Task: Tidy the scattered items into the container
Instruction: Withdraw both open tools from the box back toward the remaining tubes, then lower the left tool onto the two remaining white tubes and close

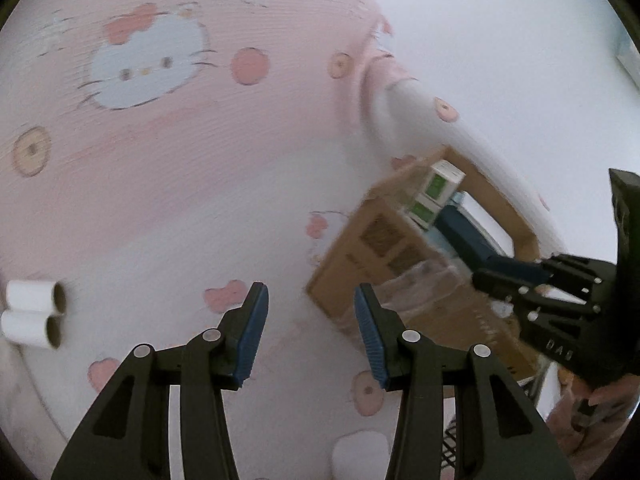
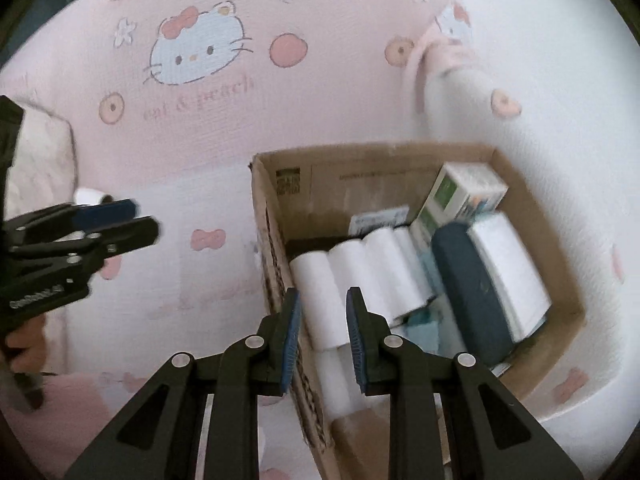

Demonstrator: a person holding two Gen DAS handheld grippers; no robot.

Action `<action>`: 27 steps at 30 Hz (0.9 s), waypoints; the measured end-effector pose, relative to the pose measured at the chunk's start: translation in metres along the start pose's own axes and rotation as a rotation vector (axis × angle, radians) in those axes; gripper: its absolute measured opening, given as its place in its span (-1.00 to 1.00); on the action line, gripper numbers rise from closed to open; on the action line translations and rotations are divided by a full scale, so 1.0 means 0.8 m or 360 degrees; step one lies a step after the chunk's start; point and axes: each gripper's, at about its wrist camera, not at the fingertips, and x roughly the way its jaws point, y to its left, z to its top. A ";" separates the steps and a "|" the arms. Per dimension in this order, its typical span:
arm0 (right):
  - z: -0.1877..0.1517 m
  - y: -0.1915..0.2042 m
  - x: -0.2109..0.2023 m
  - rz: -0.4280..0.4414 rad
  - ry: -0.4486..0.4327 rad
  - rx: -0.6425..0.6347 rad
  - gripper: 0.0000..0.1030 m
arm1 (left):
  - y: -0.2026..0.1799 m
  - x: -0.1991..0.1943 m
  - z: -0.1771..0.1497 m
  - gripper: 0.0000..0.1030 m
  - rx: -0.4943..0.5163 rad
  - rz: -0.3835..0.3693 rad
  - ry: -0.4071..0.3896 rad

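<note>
A cardboard box (image 2: 532, 200) stands on a pink cartoon-print bedsheet. It holds white paper rolls (image 2: 340, 276), a dark blue case (image 2: 468, 288), a green-and-white carton (image 2: 460, 192) and a white pack (image 2: 508, 264). My right gripper (image 2: 323, 336) is open and empty just above the box's near left wall, over the rolls. My left gripper (image 1: 312, 336) is open and empty above the sheet, left of the box (image 1: 360, 272). Two white rolls (image 1: 32, 312) lie on the sheet at the far left of the left wrist view.
The bedsheet (image 1: 180, 168) covers the whole surface, with a rolled fold (image 2: 452, 72) behind the box. The right gripper shows in the left wrist view (image 1: 516, 276). The left gripper shows in the right wrist view (image 2: 116, 220). A white pillow (image 2: 44, 152) lies at far left.
</note>
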 end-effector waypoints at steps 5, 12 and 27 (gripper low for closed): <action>0.012 0.030 -0.007 0.0025 -0.0074 -0.0118 -0.62 | 0.042 -0.015 -0.021 -0.05 -0.0115 0.0075 -0.0032; 0.030 0.106 0.004 0.0266 -0.0124 -0.0385 -0.61 | 0.112 -0.030 -0.055 -0.05 -0.0371 0.0246 -0.0044; 0.071 0.204 0.078 0.0750 -0.0037 -0.0615 -0.61 | 0.225 -0.045 -0.077 -0.05 -0.0517 0.0615 -0.0128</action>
